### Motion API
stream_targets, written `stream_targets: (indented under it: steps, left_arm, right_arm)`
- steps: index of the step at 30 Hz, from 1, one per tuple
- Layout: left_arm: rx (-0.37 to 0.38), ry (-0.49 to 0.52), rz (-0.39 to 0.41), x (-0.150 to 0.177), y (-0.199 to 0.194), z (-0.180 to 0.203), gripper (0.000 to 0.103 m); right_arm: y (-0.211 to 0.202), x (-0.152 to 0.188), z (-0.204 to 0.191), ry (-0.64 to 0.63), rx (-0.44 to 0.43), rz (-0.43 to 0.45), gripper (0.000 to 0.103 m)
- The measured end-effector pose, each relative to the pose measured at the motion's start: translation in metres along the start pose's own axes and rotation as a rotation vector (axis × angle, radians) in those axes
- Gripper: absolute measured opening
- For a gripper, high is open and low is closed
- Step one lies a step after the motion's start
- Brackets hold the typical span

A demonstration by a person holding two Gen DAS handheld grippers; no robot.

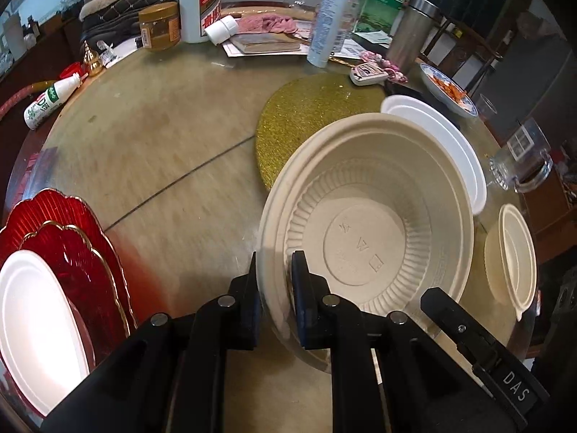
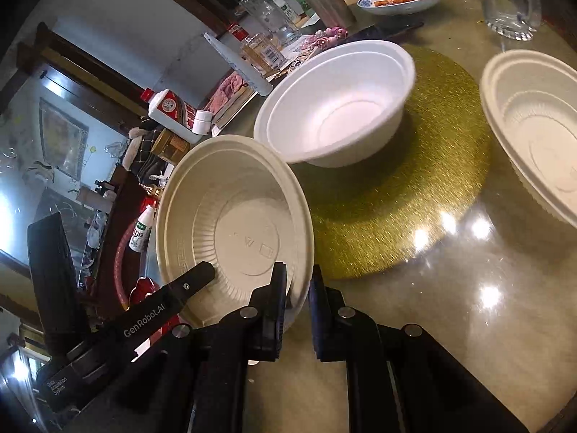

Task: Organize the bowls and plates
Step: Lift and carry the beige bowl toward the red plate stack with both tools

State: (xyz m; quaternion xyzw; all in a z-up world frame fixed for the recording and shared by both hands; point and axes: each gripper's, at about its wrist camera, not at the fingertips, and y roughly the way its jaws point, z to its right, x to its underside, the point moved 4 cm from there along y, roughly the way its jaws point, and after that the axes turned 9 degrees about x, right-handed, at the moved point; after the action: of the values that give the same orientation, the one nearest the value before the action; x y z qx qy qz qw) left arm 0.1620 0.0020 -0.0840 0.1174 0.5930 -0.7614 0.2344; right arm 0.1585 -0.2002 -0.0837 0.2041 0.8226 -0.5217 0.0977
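Carrying the cream ribbed disposable bowl [image 1: 364, 223] calls for matched hands: left gripper [image 1: 276, 281] and right gripper [image 2: 297, 288] each pinch its rim, holding it tilted above the glass tabletop [image 1: 162, 137]. Level it before nesting it with the white foam bowl [image 2: 335, 101] on the gold glitter mat [image 2: 396, 209].

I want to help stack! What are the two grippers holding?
Both hold one beige bowl by its rim: left gripper on one side, right gripper on another.
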Motion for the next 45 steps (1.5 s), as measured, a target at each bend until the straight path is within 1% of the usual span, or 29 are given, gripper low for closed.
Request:
stream_targets:
  steps: [3,6,10,19,30,45]
  left_arm:
    - [-0.022,0.017,0.015,0.009,0.001,0.004,0.013]
    - [-0.024,0.015,0.030,0.014,0.000,0.003,0.013]
    - [-0.029,0.011,0.059,0.018,-0.002,0.002,0.013]
    - [-0.058,0.038,0.132,0.025,-0.001,0.005,0.015]
    - [-0.065,0.041,0.149,0.026,0.000,0.006,0.016]
    - [-0.085,0.044,0.159,0.030,-0.005,0.005,0.016]
  right_arm:
    - [0.001,0.008,0.006,0.000,0.007,0.009,0.011]
    - [0.003,0.011,0.008,-0.010,0.010,0.016,0.011]
    - [0.002,0.013,0.004,-0.040,0.020,0.049,0.012]
    - [0.005,0.013,-0.002,-0.087,0.059,0.090,0.012]
    - [0.002,0.014,-0.005,-0.120,0.080,0.121,0.012]
    - [0.000,0.015,-0.008,-0.134,0.076,0.126,0.012]
